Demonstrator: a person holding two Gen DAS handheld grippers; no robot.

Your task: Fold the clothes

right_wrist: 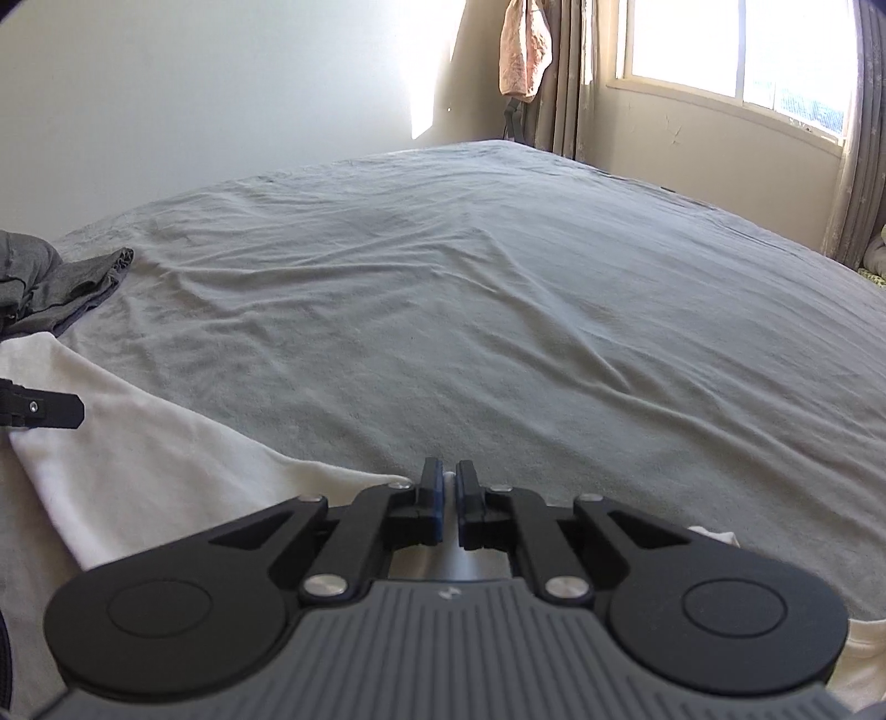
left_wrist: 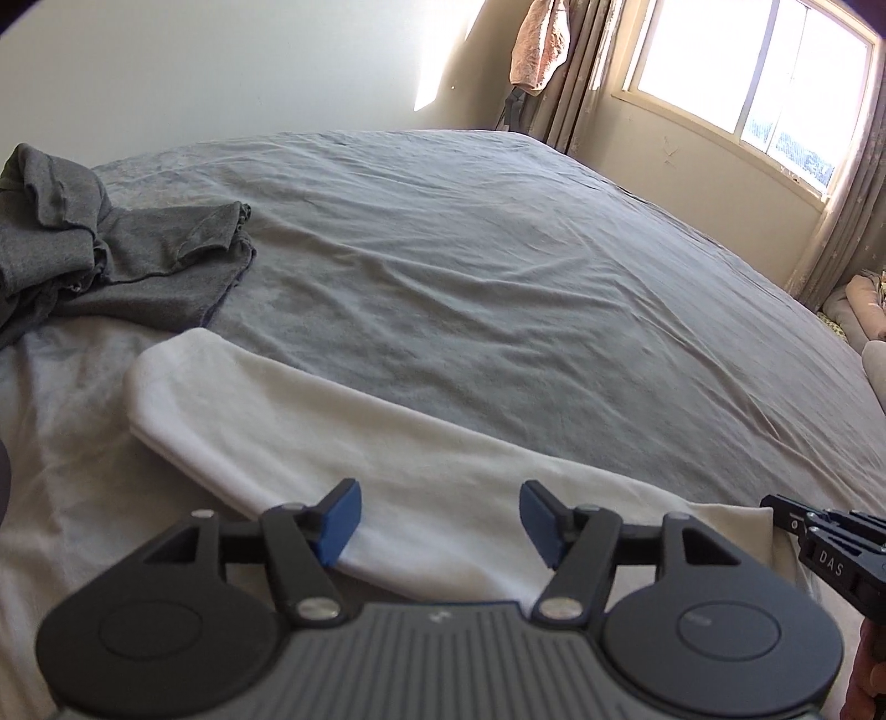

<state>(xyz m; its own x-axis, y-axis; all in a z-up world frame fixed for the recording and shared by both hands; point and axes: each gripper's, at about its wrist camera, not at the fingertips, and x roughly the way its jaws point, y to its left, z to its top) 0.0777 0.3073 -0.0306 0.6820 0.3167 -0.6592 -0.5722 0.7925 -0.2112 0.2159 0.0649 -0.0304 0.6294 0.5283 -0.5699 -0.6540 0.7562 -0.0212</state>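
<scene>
A white garment lies folded into a long band across the near part of the bed; in the right wrist view the white garment runs under my right gripper. My left gripper hovers open over the band's near edge, with nothing between its blue pads. My right gripper is shut, a sliver of white cloth pinched between its fingers at the band's right end. In the left wrist view the right gripper touches that end. A crumpled grey garment lies at the far left.
The bed's grey sheet is wrinkled and stretches far ahead. A wall with a window and curtains stands to the right. A pink cloth hangs in the corner. Cushions lie beside the bed.
</scene>
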